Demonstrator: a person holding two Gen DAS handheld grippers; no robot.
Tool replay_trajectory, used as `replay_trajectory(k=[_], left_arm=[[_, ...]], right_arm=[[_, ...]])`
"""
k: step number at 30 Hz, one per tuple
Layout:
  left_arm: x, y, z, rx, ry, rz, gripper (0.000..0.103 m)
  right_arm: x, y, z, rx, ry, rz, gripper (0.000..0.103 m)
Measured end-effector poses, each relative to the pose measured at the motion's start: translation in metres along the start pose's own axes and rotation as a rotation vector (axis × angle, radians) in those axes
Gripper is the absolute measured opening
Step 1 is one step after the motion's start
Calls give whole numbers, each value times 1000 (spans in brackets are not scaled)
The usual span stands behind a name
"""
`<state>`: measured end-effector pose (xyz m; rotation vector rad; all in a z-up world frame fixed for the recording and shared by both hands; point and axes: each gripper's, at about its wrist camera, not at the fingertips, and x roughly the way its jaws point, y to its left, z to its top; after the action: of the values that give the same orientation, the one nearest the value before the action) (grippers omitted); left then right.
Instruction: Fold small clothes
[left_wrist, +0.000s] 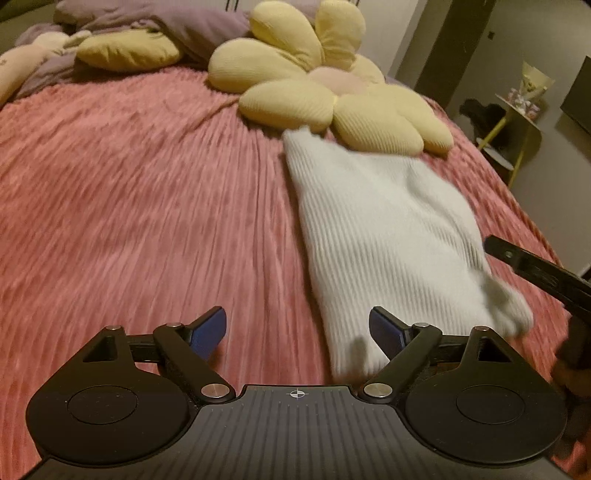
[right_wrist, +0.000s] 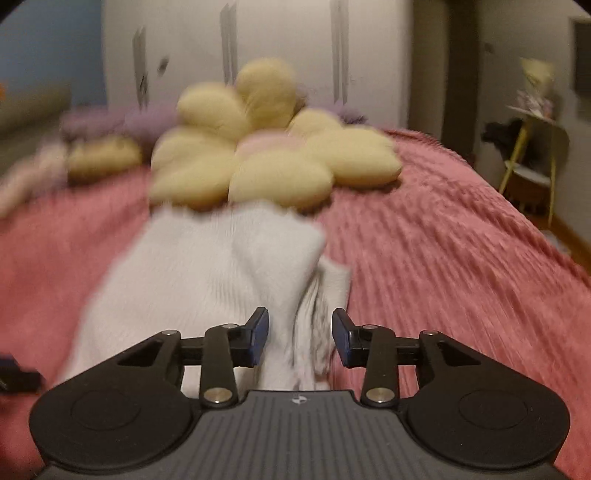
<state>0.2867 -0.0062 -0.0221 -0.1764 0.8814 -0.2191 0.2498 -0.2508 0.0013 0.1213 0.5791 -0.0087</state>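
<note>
A white ribbed knit garment (left_wrist: 384, 229) lies folded lengthwise on the pink bedspread (left_wrist: 129, 192), its far end against a yellow flower cushion (left_wrist: 325, 92). My left gripper (left_wrist: 297, 330) is open and empty, low over the bed beside the garment's near left corner. In the right wrist view the garment (right_wrist: 207, 273) lies just ahead, blurred by motion, with a raised fold on its right side. My right gripper (right_wrist: 300, 334) is open, its jaws either side of the garment's near right edge, not closed on it. Its black finger (left_wrist: 535, 266) shows at the right edge of the left wrist view.
The flower cushion (right_wrist: 266, 155) and purple bedding (left_wrist: 166, 26) with another yellow pillow (left_wrist: 129, 50) fill the head of the bed. A yellow-legged side table (right_wrist: 532, 162) stands right of the bed. White wardrobe doors (right_wrist: 280, 55) are behind.
</note>
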Motion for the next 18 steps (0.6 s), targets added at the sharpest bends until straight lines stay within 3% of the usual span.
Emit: replay_trajectory(k=[4,6,9,12,14,18], left_arm=[[14,-13,25,-59,-59,-5,91],[24,-17,37,-105,-90,-7,91],[51,-25,51,-123,-102,36,91],[85,-30,52,-75,-21,65,92],[95,-30,45,-45,12,41,94],[100,-37,33,69,-23,72,98]], right_arm=[[7,24,7,-76,-5,60,35],[22,36,11,-123,-8,62,24],[46,45,18,-131,5,63,22],[68,45,14,-163,42,22,21],[79,36,0,-232,45,-23,23],[81,20,-13,-255,-9,-3,27]])
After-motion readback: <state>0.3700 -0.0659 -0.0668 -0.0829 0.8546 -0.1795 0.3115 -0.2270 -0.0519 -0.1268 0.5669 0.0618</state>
